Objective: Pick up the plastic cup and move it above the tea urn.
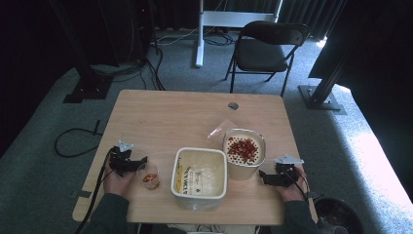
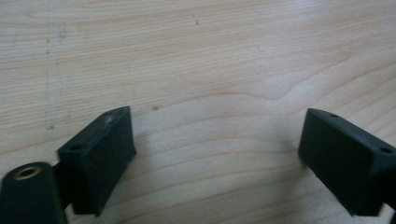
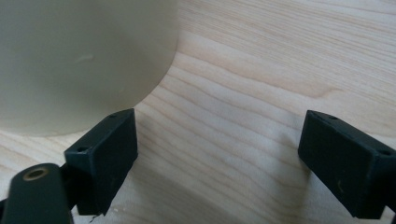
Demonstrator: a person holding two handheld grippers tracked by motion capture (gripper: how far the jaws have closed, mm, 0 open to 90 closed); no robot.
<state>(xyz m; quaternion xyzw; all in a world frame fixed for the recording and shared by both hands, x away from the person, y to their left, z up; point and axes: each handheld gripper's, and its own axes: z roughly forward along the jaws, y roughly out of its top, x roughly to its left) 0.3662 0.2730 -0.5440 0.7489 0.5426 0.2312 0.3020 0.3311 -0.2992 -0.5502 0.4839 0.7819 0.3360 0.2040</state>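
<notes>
Both hands are resting low on the counter (image 1: 160, 117), the left gripper (image 1: 139, 162) beside the small cup (image 1: 149, 176), the right gripper (image 1: 265, 176) by the tall tub (image 1: 243, 152), fingers spread and empty, seemingly readying to reach.

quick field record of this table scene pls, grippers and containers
left gripper: open, nothing between the jaws, next to the small cup
right gripper: open, nothing held, beside the tall tub
small cup: clear, some red pieces inside
square container: white, table centre, near edge
tall tub: white, red pieces inside
plastic bag: clear, lying behind the tub
table: light wood
</notes>
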